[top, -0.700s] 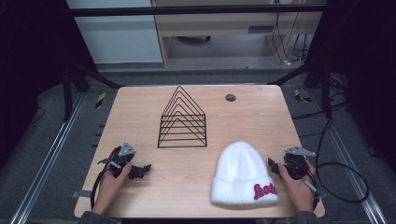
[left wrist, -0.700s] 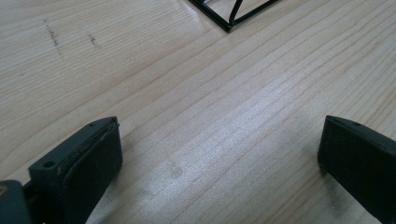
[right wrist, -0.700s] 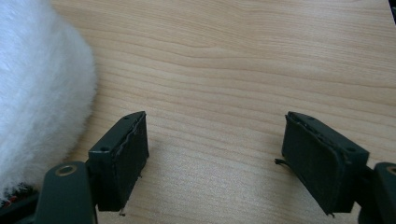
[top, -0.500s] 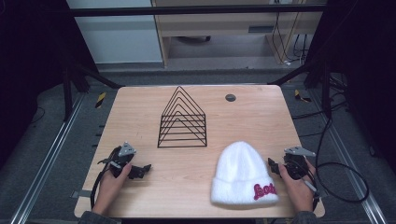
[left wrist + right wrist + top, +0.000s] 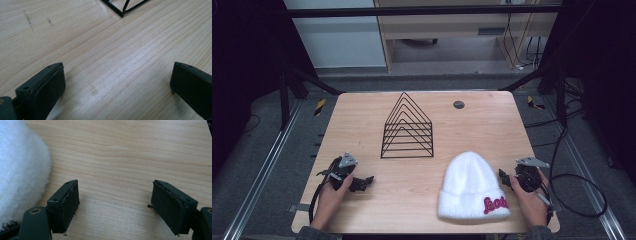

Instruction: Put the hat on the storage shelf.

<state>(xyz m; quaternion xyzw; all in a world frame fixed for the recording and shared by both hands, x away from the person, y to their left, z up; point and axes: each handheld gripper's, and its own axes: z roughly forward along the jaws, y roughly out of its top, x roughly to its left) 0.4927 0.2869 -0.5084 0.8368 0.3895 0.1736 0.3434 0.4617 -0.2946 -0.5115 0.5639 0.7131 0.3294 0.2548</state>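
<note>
The table (image 5: 362, 125) is a pale wood-grain slab with rounded corners, filling the middle of the high view, and its bare near half likely serves as working room. A small dark disc (image 5: 458, 104) sits flush near its upper right. At upper centre stands the rack (image 5: 407, 127), thin black wire bent into nested triangles on a rectangular base, upright and well apart from everything else; one corner of it (image 5: 122, 11) pokes into the top of the left gripper view. The hat (image 5: 473, 187), a white fluffy knit beanie with a folded cuff and red lettering, lies flat at lower right, its dome pointing up the frame, seemingly laid out for picking up. Its soft fuzz (image 5: 22, 170) fills the left edge of the right gripper view. The right gripper (image 5: 507, 179) rests just beside the cuff, jaws apart with nothing between them. The left gripper (image 5: 367, 181) waits at lower left, jaws wide apart over bare wood, far from the hat.
</note>
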